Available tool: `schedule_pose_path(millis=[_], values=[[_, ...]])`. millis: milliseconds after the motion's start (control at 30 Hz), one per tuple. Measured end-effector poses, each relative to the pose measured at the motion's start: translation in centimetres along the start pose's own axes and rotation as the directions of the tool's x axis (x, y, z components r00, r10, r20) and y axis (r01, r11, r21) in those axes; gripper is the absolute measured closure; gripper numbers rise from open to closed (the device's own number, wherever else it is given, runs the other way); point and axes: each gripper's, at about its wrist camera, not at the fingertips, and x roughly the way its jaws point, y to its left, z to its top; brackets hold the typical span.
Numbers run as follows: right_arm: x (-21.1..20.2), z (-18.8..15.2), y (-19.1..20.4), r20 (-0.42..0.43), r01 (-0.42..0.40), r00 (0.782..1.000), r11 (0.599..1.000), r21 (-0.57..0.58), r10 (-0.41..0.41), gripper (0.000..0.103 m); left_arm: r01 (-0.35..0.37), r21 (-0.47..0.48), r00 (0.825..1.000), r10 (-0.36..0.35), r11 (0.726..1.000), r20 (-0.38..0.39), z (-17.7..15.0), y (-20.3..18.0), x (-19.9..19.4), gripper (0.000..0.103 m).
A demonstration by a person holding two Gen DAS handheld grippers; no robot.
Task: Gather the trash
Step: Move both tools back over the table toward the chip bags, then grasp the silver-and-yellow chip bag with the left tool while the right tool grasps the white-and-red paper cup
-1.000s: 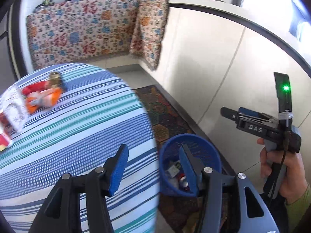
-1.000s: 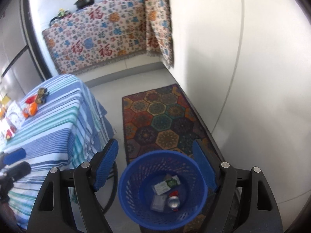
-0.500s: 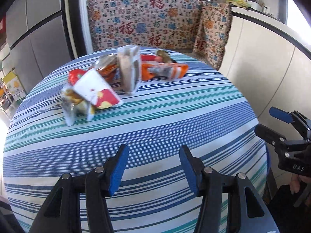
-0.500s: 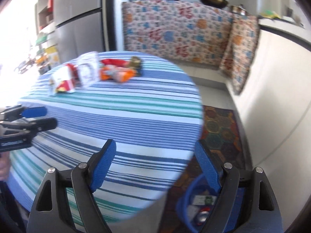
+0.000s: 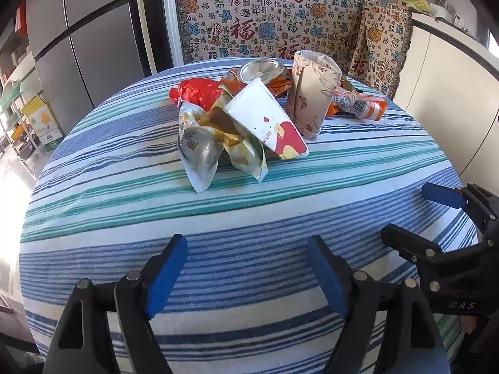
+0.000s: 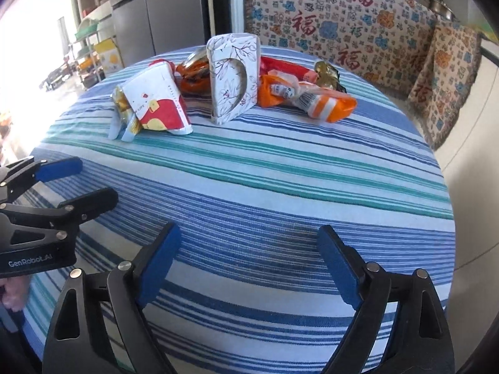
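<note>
Now swung from bin back over desk (image 5: 249,218), left gripper (image 5: 249,272) and right gripper (image 6: 249,263) just spreading wider, empty, facing trash pile (image 5: 249,115).

1. A round table (image 5: 93,218) is wearing a blue, teal and white striped cloth.
2. A patterned fabric (image 5: 265,25) is draping the counter behind.
3. Daylight is flooding in at left beside a grey refrigerator (image 5: 93,46).

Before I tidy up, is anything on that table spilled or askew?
Nothing spilled. On the striped tablecloth, crumpled wrappers heap around a dented can, and an empty tissue box stands on end.
</note>
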Motion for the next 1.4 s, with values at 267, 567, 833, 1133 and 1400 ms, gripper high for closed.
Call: schedule_pose_path(millis=[267, 567, 833, 1133, 1400], values=[[0.2, 0.2, -0.5, -0.003, 0.004, 1.000, 1.000, 0.007, -0.004, 0.004, -0.015, -0.012, 1.000, 0.015, 1.000, -0.012, 4.0, 1.7, 3.0, 0.007], [0.2, 0.1, -0.6, -0.003, 0.005, 1.000, 1.000, 0.006, -0.005, 0.004, 0.058, -0.001, 0.998, -0.058, 0.998, 0.026, 6.4, 3.4, 4.1, 0.043], [0.2, 0.1, -0.8, -0.003, 0.006, 1.000, 1.000, 0.006, -0.005, 0.004, 0.070, 0.049, 0.998, -0.070, 0.996, 0.007, 3.5, 4.4, 1.3, 0.067], [0.2, 0.0, -0.8, -0.002, 0.007, 1.000, 1.000, 0.007, -0.007, 0.004, 0.032, 0.027, 0.999, -0.032, 0.999, 0.009, 0.6, 5.5, -0.5, 0.046], [0.1, 0.2, -0.3, -0.004, -0.024, 1.000, 0.999, -0.026, 0.024, 0.003, 0.016, -0.022, 1.000, -0.015, 1.000, 0.023, 1.2, 6.3, 0.2, 0.043]])
